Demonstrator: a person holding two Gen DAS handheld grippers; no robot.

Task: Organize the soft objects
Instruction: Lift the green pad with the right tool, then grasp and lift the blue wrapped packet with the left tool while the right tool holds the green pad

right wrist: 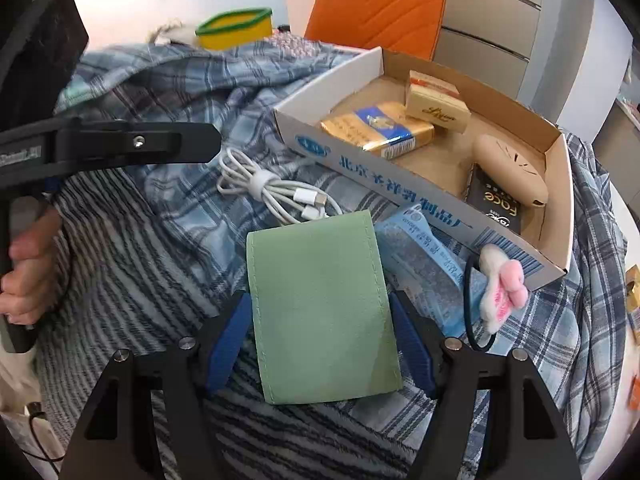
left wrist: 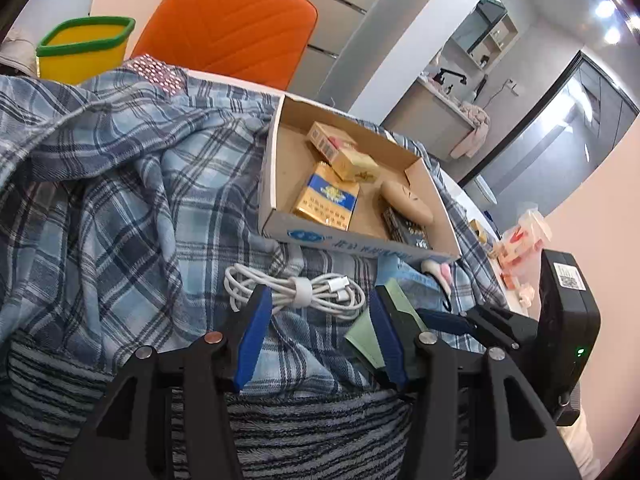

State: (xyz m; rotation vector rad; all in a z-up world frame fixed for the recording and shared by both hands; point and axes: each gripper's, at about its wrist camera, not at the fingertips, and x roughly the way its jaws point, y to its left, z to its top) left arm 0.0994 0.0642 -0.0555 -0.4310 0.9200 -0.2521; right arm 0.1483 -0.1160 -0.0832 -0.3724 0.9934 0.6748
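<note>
Seemingly early on: from the left wrist view, the left hand-held gripper hangs spread and empty above the rumpled blue plaid cloth, a coiled white charging cable just ahead between its fingers and the shallow cardboard box beyond. From the right wrist view, the right hand-held gripper straddles the flat green fabric pouch, spread, not yet pinching; a pink-and-white plush hair tie lies to its right. Nothing looks sorted yet.

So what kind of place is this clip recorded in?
Probably a home or apartment room. An orange chair stands behind a table draped with a plaid shirt, and a washbasin counter with a black faucet and a towel shows in the background.
</note>
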